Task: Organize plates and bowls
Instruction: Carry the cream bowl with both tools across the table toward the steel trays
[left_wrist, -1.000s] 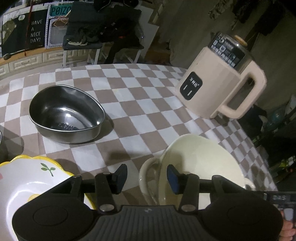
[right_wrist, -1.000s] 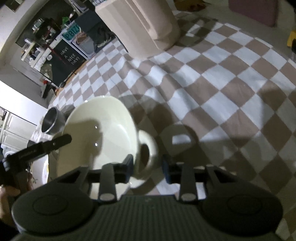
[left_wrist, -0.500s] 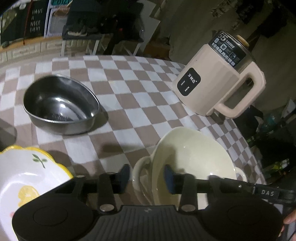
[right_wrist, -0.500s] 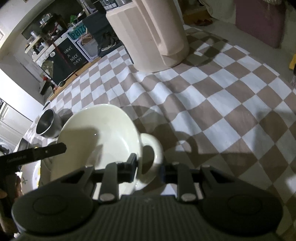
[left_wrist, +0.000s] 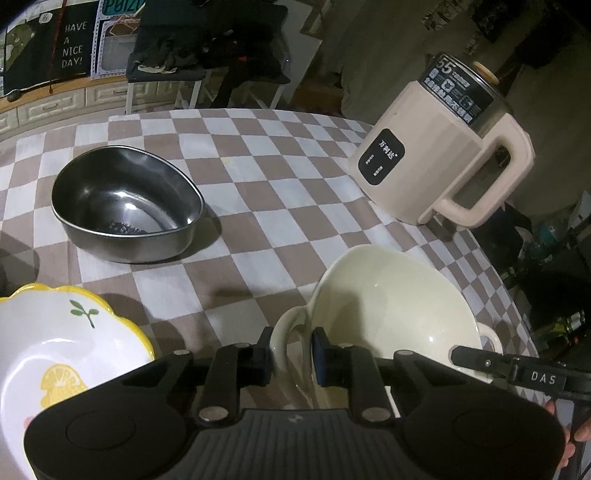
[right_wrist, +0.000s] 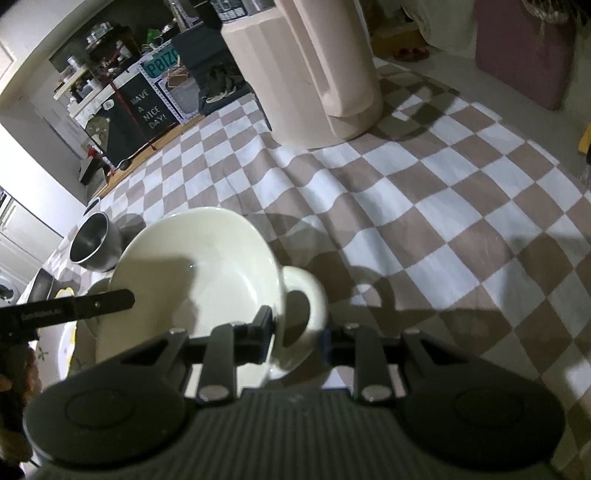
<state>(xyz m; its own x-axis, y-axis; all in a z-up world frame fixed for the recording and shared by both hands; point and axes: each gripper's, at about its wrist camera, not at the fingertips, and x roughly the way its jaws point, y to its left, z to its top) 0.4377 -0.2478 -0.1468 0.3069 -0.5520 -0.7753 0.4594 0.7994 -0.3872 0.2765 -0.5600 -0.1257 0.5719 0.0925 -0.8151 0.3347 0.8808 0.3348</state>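
Your left wrist view looks forward and down along its tongs (left_wrist: 291, 356) from just above the near edge of the checkered surface (left_wrist: 258, 192), facing the far wall with the "HAVE A NICE DAY!" sign (left_wrist: 75, 46). Your right wrist view sits equally close and low, tilted, with that same sign (right_wrist: 149, 112) toward its upper left. Both views share the cream bowl (left_wrist: 391, 306) (right_wrist: 195, 280) right in front of the lenses, the steel bowl (left_wrist: 125, 206) (right_wrist: 94, 247) and the beige kettle (left_wrist: 436, 155) (right_wrist: 314, 70). Each view catches the other tool at its edge.
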